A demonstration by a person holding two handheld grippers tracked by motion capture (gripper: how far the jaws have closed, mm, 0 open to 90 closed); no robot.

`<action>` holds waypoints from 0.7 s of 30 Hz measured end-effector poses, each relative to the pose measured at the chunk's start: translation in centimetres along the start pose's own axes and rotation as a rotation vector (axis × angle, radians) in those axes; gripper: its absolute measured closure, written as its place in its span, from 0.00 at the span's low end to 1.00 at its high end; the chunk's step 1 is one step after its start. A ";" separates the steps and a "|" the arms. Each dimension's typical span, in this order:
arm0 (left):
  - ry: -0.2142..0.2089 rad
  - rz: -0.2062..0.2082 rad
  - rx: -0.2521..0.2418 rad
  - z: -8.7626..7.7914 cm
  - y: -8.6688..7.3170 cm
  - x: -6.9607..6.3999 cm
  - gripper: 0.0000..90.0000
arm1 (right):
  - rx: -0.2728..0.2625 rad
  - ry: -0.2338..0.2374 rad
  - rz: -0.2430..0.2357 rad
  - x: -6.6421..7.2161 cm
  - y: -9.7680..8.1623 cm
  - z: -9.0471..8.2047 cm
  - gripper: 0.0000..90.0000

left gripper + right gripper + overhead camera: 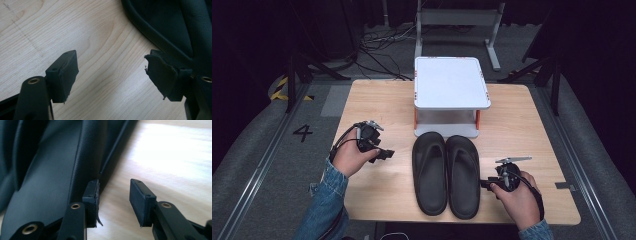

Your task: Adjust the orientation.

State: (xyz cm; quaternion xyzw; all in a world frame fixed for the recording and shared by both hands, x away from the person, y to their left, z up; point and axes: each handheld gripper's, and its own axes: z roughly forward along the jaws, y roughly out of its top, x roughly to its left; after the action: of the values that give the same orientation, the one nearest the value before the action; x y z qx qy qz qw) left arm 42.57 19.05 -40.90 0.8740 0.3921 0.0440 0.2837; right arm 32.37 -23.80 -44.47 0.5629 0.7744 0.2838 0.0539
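Observation:
A pair of black flip-flop sandals lies side by side at the table's middle, toes pointing away from me. My left gripper [387, 154] hovers left of the left sandal [429, 172], jaws wide apart with bare wood between them [112, 75]; the sandal's rim [170, 22] runs just beyond its right jaw. My right gripper [484, 184] sits close against the outer heel edge of the right sandal [463, 175]. In the right gripper view its jaws [115, 200] stand apart over the table, and the left one is next to the sandal's side wall [50, 170].
A white two-level stand [451, 82] with orange posts stands just behind the sandals' toes. The wooden table [522, 130] has bare room on both sides. Dark floor, cables and frame legs lie beyond the far edge.

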 end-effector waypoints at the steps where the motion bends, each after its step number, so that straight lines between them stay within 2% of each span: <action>1: -0.002 0.000 -0.001 0.0 0.0 0.0 0.29 | -0.009 -0.017 -0.019 0.5 -0.2 -0.1 0.68; 4: 0.000 -0.007 -0.006 -0.2 -0.1 0.1 0.29 | -0.008 -0.013 -0.020 0.5 -0.2 -0.2 0.65; 7: 0.004 -0.012 -0.010 -0.3 -0.2 0.3 0.28 | -0.053 0.010 0.000 0.2 0.0 -0.7 0.61; 10: 0.006 -0.015 -0.003 -0.3 -0.3 0.4 0.28 | -0.071 0.007 -0.016 0.5 0.3 -1.3 0.61; 12: 0.003 -0.018 0.002 -0.2 -0.3 0.5 0.28 | -0.091 0.009 -0.036 1.1 0.8 -2.0 0.61; 17: 0.015 -0.027 0.005 -0.3 -0.6 0.4 0.28 | -0.110 0.003 -0.052 2.1 1.6 -2.3 0.59; 19: 0.014 -0.033 0.001 -0.5 -0.8 0.5 0.28 | -0.104 -0.004 -0.038 3.2 2.1 -2.0 0.56; 21: 0.017 -0.040 0.007 -0.7 -1.1 0.5 0.28 | -0.103 -0.010 -0.045 4.1 2.5 -1.7 0.55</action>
State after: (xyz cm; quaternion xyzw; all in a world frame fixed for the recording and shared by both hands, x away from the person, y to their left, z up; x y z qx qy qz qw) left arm 41.98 20.36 -40.97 0.8665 0.4121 0.0443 0.2780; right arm 32.32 -20.28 -40.86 0.5433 0.7709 0.3193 0.0930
